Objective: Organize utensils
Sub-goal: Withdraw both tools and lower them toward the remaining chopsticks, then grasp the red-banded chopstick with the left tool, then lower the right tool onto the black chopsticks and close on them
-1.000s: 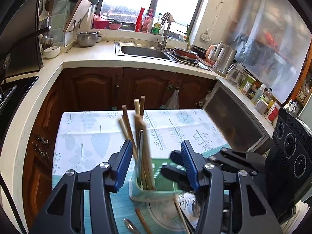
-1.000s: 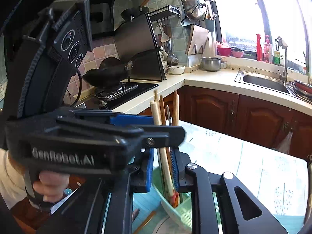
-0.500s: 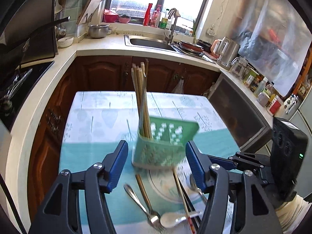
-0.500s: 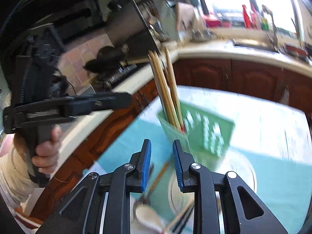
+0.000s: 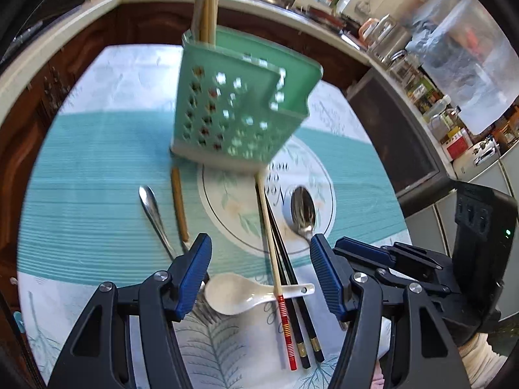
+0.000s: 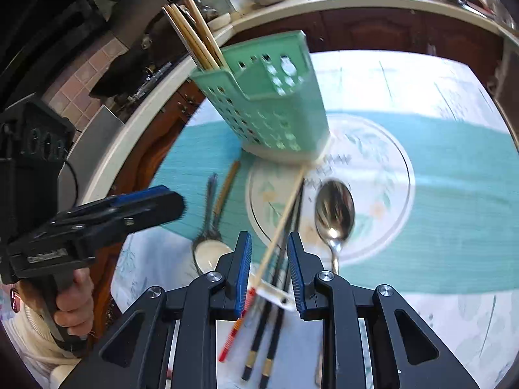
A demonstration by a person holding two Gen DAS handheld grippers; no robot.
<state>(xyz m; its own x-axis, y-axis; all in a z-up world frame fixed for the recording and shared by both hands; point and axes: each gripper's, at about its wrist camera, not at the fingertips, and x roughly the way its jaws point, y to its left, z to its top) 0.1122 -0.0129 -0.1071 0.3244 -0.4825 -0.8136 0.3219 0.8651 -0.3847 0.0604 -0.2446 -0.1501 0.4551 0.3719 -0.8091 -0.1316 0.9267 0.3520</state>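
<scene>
Green perforated utensil caddy [image 5: 241, 105] stands on striped placemat [image 5: 97, 194], bamboo chopsticks [image 5: 204, 3] inside, tips cropped, holes motion-blurred. Left gripper [image 5: 261, 275] spread wide, empty. Right gripper [image 6: 269, 272] parted around loose chopsticks [image 6: 275, 243], contact unclear.

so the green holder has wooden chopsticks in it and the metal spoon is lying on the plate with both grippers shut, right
Not quite: both the left gripper and the right gripper are open and empty, as each wrist view shows. The green holder does hold wooden chopsticks, and the metal spoon lies on the plate.

I see black left gripper [image 5: 261, 275] and right gripper [image 6: 268, 270] frames, blue ribbed pads [image 5: 194, 275], silver screws; cream sleeve at 8 o'clock.
</scene>
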